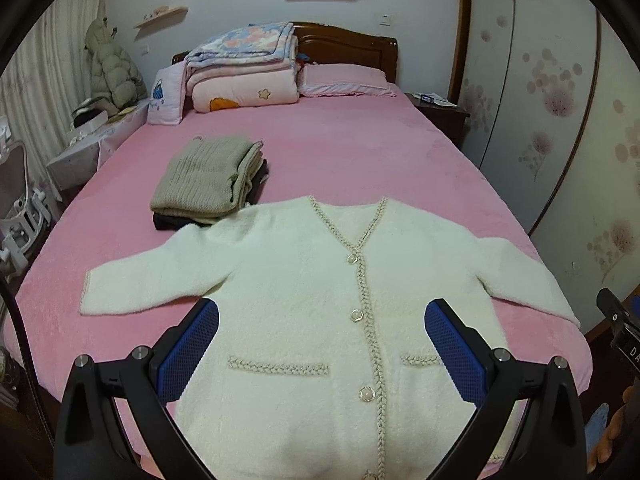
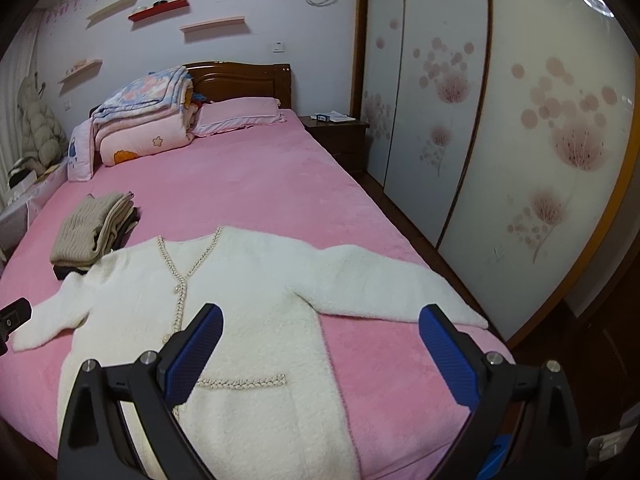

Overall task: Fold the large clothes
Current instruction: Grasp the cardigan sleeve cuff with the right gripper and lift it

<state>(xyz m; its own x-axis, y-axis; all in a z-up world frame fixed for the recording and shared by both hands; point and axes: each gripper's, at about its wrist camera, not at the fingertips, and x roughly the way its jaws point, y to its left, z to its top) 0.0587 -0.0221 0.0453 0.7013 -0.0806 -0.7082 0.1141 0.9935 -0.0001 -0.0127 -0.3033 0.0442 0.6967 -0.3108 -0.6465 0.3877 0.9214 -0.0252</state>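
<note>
A white fuzzy cardigan (image 1: 304,280) with braided trim and pearl buttons lies flat, front up, sleeves spread, on the pink bed (image 1: 340,152). It also shows in the right wrist view (image 2: 248,304). My left gripper (image 1: 322,320) is open and empty, hovering above the cardigan's lower body. My right gripper (image 2: 320,328) is open and empty, above the cardigan's right side, near the right sleeve (image 2: 384,288). Neither gripper touches the fabric.
A stack of folded clothes (image 1: 210,178), beige knit on top, sits on the bed just beyond the left shoulder. Folded quilts (image 1: 244,68) and a pillow (image 1: 344,80) lie at the headboard. A wardrobe (image 2: 520,128) stands to the right, and a nightstand (image 2: 340,128) stands by the headboard.
</note>
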